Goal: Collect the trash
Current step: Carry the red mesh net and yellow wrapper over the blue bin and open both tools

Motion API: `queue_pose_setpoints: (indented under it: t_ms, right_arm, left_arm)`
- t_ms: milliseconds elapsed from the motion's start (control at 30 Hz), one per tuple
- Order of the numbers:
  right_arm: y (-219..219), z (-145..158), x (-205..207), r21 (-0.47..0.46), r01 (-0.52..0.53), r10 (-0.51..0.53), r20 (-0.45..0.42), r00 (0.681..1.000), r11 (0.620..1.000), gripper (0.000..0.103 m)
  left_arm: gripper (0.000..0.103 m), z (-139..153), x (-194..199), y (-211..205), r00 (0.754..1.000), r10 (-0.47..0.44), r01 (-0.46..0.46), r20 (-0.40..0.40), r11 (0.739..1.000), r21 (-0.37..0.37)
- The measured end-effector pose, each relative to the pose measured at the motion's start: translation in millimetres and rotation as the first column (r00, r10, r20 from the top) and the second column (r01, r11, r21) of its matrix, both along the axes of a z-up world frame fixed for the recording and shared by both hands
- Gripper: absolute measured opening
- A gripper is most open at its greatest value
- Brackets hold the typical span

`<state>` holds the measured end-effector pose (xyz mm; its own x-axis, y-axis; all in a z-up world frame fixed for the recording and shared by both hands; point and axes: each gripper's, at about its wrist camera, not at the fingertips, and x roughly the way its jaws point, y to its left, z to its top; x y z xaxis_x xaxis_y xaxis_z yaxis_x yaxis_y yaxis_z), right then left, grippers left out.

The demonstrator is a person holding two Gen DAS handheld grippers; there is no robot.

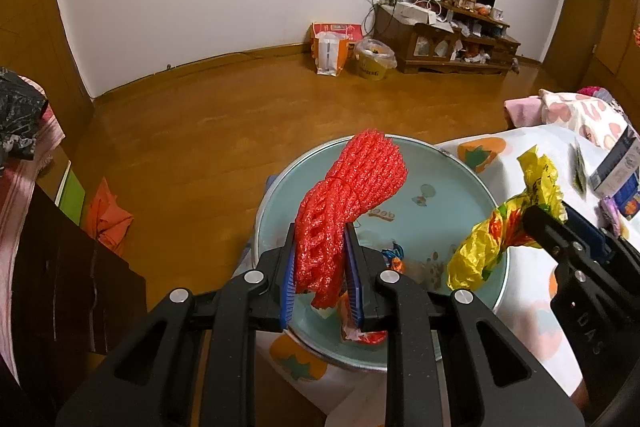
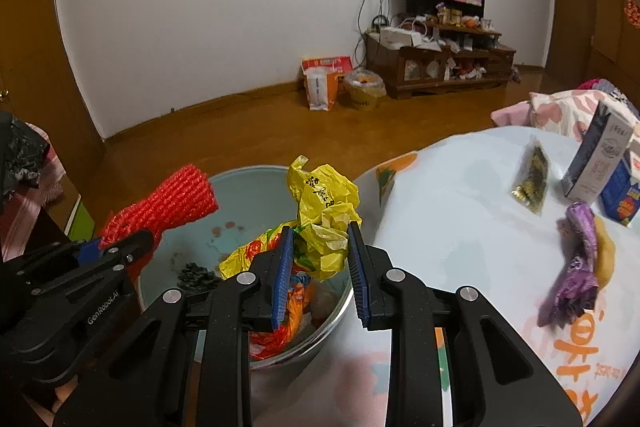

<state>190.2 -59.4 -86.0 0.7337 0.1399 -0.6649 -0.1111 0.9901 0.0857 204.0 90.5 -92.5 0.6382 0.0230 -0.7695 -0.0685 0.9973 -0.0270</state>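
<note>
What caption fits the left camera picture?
Left tongs hold red foam netting over the blue basin.

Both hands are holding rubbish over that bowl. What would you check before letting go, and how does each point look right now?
1. Left gripper grips the red foam net: ok.
2. Right gripper grips the yellow plastic bag: ok.
3. Net above the light blue basin: ok.
4. Bag above the basin: ok; it hangs just inside the rim on the table's side.
5. Room left in the basin: ok; only a few wrappers lie at the bottom.
6. Two grippers apart from each other: ok.
</note>
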Motion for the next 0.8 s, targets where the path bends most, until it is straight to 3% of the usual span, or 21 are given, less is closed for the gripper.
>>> queue_pose_setpoints:
  t_ms: [800]
  right_arm:
    - [12.7, -45.1, 59.2, -0.02, -0.051, 0.047, -0.151, 0.987, 0.999, 0.031]
  left_arm:
    - [0.021, -45.0, 39.5, -1.7, 0.995, 0.021, -0.018, -0.102, 1.0, 0.026]
